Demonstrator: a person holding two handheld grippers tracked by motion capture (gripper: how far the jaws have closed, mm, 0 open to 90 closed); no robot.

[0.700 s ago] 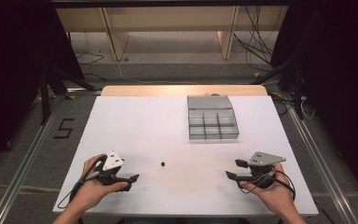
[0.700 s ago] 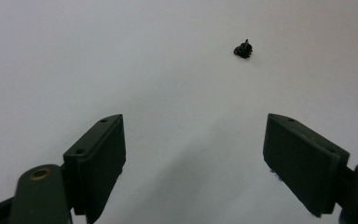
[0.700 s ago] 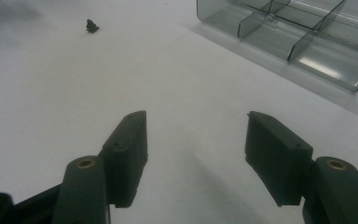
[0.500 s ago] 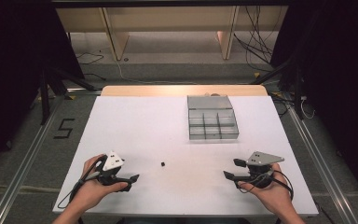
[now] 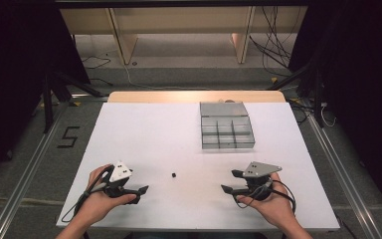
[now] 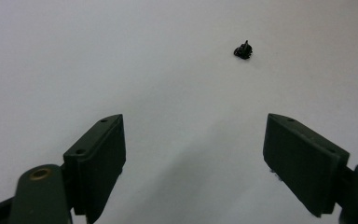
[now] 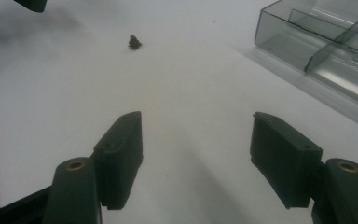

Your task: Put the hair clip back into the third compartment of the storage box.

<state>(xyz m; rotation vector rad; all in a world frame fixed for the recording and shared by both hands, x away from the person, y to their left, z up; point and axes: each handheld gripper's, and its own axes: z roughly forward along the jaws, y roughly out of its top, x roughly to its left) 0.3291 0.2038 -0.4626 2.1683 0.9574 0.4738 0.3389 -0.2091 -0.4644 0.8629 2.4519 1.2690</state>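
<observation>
A tiny black part (image 5: pixel 173 175) lies on the white table (image 5: pixel 154 134) between my two hands, near the front edge. It shows ahead and right of the jaws in the left gripper view (image 6: pixel 243 50) and far ahead to the left in the right gripper view (image 7: pixel 134 42). My left gripper (image 5: pixel 143 194) rests at the front left, open and holding nothing (image 6: pixel 193 158). At the front right my right gripper (image 5: pixel 229 181) is open too, nothing between its jaws (image 7: pixel 196 158).
A clear grey compartment tray (image 5: pixel 226 144) stands right of centre toward the back; its corner shows in the right gripper view (image 7: pixel 279 32). A wooden strip (image 5: pixel 194 96) runs along the far table edge. Cables trail from both grippers.
The right gripper has shifted slightly toward the front edge. The left gripper and the small part have not moved.
</observation>
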